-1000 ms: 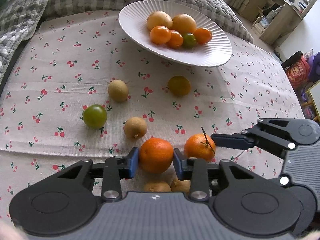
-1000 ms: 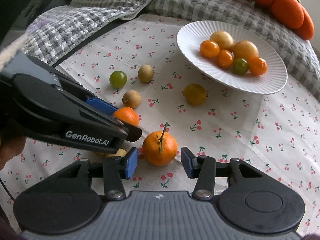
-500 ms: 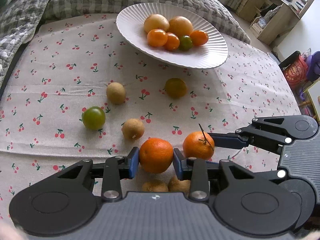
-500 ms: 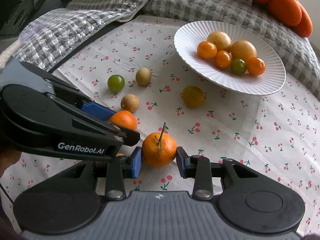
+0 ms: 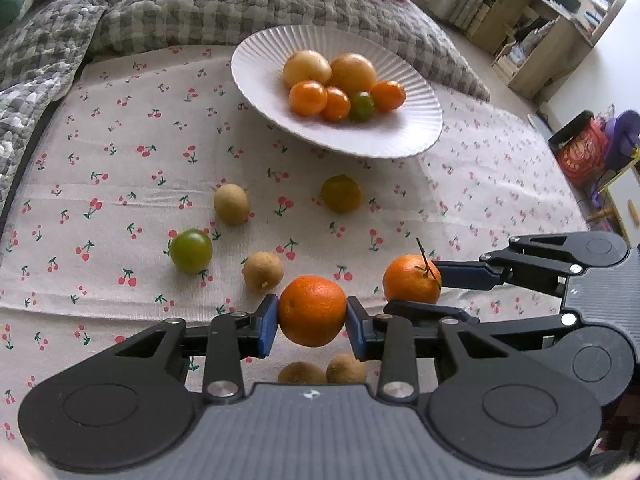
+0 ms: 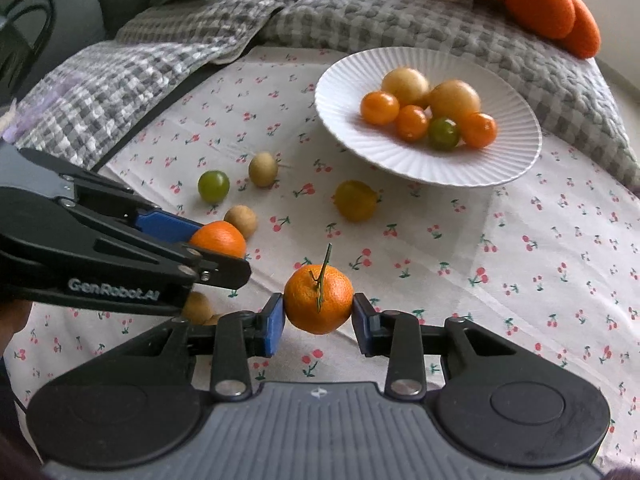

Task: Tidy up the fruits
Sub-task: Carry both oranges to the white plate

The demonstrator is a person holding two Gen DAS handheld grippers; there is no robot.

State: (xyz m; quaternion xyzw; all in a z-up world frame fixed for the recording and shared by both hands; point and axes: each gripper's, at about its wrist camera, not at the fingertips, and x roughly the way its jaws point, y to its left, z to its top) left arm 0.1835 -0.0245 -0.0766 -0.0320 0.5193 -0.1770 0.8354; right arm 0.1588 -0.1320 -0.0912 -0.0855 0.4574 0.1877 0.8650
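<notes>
Cherry-printed cloth (image 6: 500,280) covers the surface, with a ribbed white plate (image 6: 516,160) at upper right holding six round fruits. At lower centre, the right gripper (image 6: 318,317) has just clamped on a stemmed mandarin (image 6: 318,298). Left of it, the left gripper (image 5: 312,322) clenches a smooth orange (image 5: 312,310).

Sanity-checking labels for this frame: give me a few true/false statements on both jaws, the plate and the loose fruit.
1. The left gripper is clamped on a stemless mandarin. True.
2. The right gripper is empty. False: its jaws have just closed on the stemmed mandarin.
3. The white plate holds six fruits. True.
4. One green grape lies loose on the cherry-print cloth. True.
5. The plate is empty. False: fruit is piled on it.
</notes>
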